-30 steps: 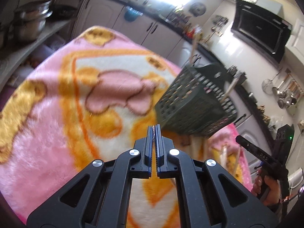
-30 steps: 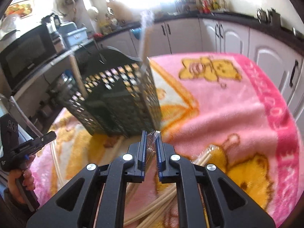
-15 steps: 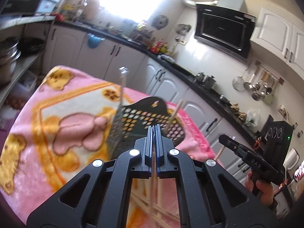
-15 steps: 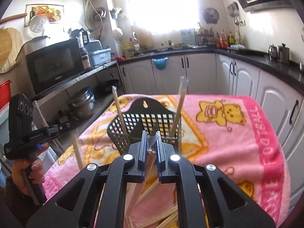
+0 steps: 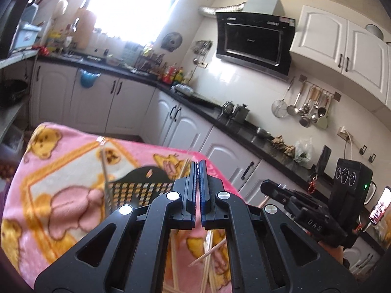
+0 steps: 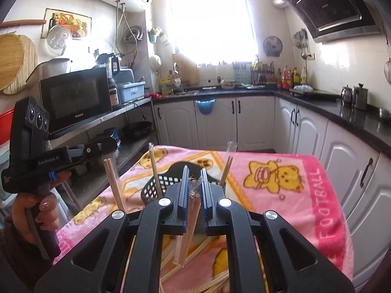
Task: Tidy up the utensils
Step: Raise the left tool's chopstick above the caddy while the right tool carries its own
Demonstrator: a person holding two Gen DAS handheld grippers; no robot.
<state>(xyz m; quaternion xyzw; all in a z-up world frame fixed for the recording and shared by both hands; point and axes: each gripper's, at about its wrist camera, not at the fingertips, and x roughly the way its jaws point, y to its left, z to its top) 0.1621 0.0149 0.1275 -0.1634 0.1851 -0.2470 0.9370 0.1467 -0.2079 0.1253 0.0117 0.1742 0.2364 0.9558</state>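
Right gripper (image 6: 193, 190) clamped on wrapped chopsticks (image 6: 189, 219); left gripper (image 5: 198, 190) pinches chopstick pair (image 6: 113, 183); black basket (image 6: 156, 185) behind.

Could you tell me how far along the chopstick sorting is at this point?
Partly done. Two wrapped chopstick pairs already stand in the black basket. In hand: the right gripper grips a wrapped pair, and the left gripper holds another pair upright, neither in the basket yet. Left: several loose chopsticks lie on the pink blanket.
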